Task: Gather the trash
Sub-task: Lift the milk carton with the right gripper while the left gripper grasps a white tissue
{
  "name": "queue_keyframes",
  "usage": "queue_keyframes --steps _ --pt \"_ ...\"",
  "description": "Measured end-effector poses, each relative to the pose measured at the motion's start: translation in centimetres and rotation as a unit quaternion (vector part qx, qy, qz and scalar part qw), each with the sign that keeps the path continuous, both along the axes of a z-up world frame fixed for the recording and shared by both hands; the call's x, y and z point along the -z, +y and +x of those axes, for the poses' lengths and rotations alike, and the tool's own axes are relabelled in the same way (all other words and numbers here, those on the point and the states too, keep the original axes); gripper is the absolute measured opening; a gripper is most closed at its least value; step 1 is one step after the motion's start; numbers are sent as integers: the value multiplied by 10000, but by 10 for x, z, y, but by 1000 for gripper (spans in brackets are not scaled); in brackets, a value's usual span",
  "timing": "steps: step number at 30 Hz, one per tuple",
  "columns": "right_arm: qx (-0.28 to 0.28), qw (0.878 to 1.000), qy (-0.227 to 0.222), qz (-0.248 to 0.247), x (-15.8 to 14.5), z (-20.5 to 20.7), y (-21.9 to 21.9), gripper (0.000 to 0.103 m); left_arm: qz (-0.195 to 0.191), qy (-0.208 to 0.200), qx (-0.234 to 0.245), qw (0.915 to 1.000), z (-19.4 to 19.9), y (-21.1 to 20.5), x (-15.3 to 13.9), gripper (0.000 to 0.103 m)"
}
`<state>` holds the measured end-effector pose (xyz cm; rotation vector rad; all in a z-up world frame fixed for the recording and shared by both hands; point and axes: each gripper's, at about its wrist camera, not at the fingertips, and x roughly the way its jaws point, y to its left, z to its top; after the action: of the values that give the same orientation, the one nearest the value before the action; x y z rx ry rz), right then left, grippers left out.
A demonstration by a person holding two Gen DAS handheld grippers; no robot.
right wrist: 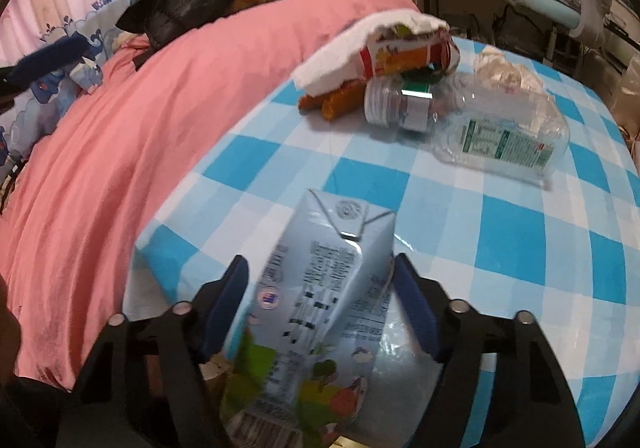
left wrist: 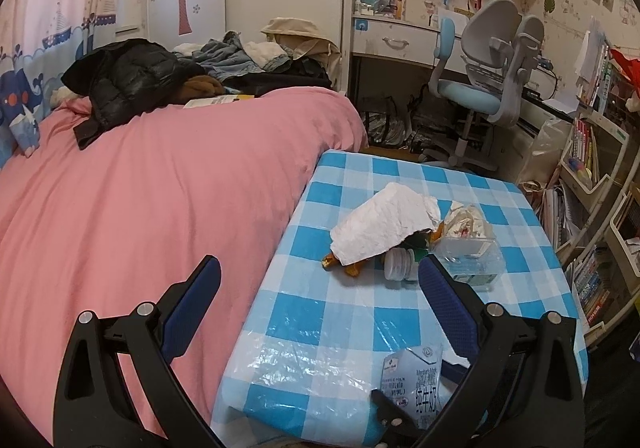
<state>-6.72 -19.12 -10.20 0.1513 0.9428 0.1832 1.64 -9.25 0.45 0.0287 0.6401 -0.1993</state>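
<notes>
My right gripper (right wrist: 320,280) is shut on a crushed light-blue milk carton (right wrist: 320,280), held over the near edge of the blue-checked table (right wrist: 520,232). The carton also shows in the left wrist view (left wrist: 416,384). My left gripper (left wrist: 320,280) is open and empty, above the table's near left edge. Farther on the table lie a white paper tissue (left wrist: 384,224) over an orange snack wrapper (right wrist: 400,56), a clear plastic bottle (right wrist: 496,132) on its side, and a crumpled wrapper (left wrist: 468,220).
A bed with a pink cover (left wrist: 140,188) runs along the table's left side, piled with clothes (left wrist: 132,80). A desk chair (left wrist: 480,88) and a desk stand behind the table. Bookshelves (left wrist: 592,176) stand at the right.
</notes>
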Motion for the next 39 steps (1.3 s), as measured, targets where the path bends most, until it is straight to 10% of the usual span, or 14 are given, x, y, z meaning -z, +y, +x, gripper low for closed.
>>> queue_keyframes --steps 15,32,39 --pt "157 9996 -108 220 -18 -8 -45 65 54 610 -150 9980 50 21 24 95" --pt "549 9974 217 423 -8 -4 -96 66 1467 199 865 9852 98 -112 64 95" --pt "513 9971 287 484 -4 2 -99 66 150 631 1032 9925 126 -91 53 11"
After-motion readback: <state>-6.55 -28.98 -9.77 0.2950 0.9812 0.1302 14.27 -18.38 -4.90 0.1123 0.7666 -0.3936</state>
